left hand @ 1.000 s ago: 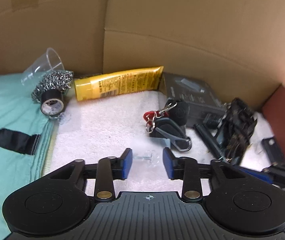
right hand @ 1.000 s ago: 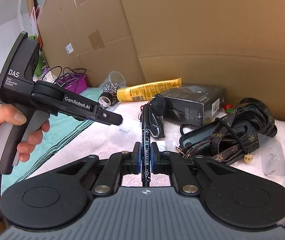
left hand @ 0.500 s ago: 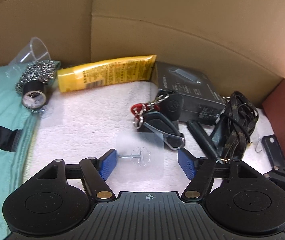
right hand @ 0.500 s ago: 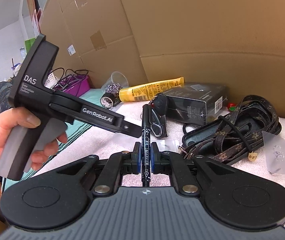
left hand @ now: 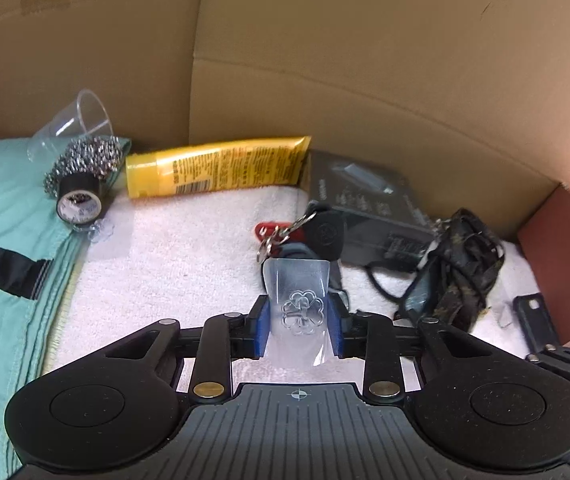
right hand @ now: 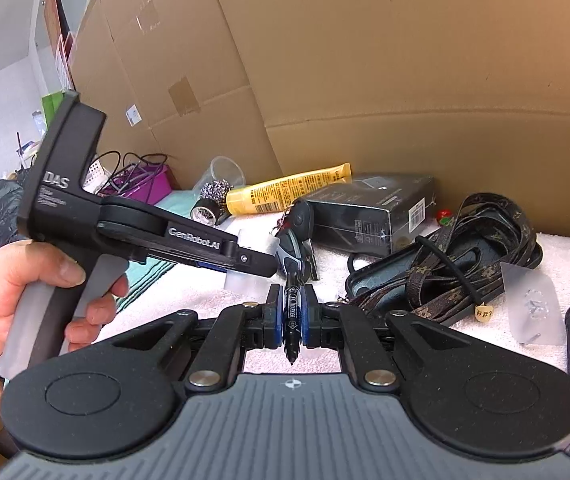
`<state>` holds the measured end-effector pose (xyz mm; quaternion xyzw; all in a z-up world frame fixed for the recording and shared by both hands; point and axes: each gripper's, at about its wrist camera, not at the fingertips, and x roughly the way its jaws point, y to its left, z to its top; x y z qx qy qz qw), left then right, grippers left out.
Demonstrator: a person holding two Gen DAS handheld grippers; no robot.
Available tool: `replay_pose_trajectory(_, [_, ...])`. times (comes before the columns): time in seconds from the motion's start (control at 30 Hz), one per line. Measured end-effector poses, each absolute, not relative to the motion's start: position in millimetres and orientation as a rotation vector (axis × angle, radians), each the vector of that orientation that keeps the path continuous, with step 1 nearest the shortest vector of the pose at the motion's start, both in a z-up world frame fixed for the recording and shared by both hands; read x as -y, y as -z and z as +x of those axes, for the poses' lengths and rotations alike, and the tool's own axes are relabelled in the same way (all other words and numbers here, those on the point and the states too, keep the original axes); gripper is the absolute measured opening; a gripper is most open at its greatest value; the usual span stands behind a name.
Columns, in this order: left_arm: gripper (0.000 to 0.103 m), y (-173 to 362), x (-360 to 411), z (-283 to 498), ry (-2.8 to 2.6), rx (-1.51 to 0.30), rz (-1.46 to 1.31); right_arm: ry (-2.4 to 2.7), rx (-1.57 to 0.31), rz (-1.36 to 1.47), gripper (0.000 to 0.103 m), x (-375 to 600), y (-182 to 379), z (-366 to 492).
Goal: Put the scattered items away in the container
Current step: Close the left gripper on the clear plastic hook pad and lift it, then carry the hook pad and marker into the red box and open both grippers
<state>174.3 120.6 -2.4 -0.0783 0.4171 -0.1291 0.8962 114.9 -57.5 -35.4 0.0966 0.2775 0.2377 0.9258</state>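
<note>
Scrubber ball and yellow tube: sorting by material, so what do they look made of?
The scrubber ball looks like coiled steel wire, shiny and glinting. The yellow tube looks like soft glossy plastic: printed skin, flat crimped end.

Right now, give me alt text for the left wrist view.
The left gripper is closing its jaws on a clear plastic packet above a white towel. Behind lie a yellow tube, keys and a black box.
</note>
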Motion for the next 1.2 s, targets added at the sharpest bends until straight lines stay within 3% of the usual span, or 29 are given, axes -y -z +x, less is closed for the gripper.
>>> replay_pose_trajectory(0.3, [0.028, -23.8, -134.4, 156.7, 0.268, -0.813, -0.187, -0.491, -0.522, 0.242, 0.01, 66.8, 24.9, 103.7])
replay_pose_trajectory(0.53, [0.028, -53.2, -98.0, 151.8, 0.343, -0.78, -0.184, -0.44, -0.401, 0.242, 0.01, 99.6, -19.0, 79.2])
replay_pose_trajectory(0.83, [0.028, -107.4, 50.5, 158.5, 0.561, -0.719, -0.136, -0.157, -0.215, 0.25, 0.01, 231.2, -83.6, 20.1])
replay_pose_trajectory(1.03, [0.029, -127.2, 168.6, 167.9, 0.667, -0.703, -0.106, 0.037, -0.206, 0.285, 0.01, 325.9, -88.4, 5.5])
replay_pose_trajectory(1.13, [0.039, -123.2, 215.1, 174.5, 0.669, -0.714, -0.088, 0.07, -0.258, 0.307, 0.01, 357.7, -73.5, 17.4])
replay_pose_trajectory(1.2, [0.055, -118.7, 234.1, 176.5, 0.652, -0.699, -0.075, 0.103, -0.279, 0.301, 0.013, 368.3, -61.3, 24.3])
